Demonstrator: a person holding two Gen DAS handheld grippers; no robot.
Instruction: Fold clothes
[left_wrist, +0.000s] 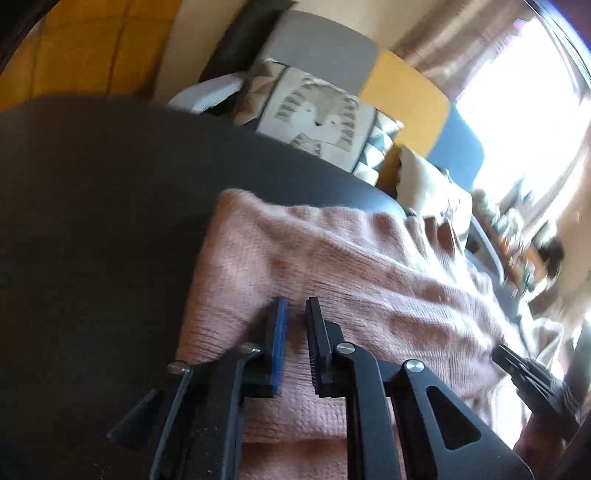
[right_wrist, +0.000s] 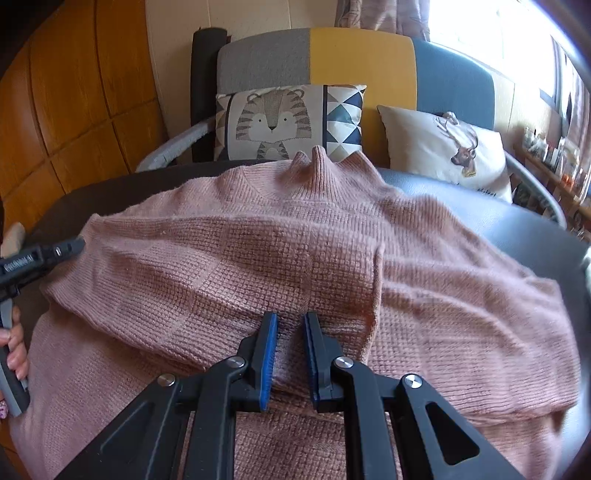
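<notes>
A pink knit sweater lies spread on a dark round table, collar at the far side and sleeves folded across the body. It also shows in the left wrist view. My right gripper hovers over the sweater's near middle with a narrow gap between the jaws; a fold of knit lies between them. My left gripper sits at the sweater's left edge, jaws slightly apart over the fabric. Its tip also shows at the left of the right wrist view. The right gripper's tip shows in the left wrist view.
Behind the table stands a grey, yellow and blue sofa with a tiger cushion and a deer cushion. Wooden panelling is at the left. A bright window and cluttered shelf are at the right.
</notes>
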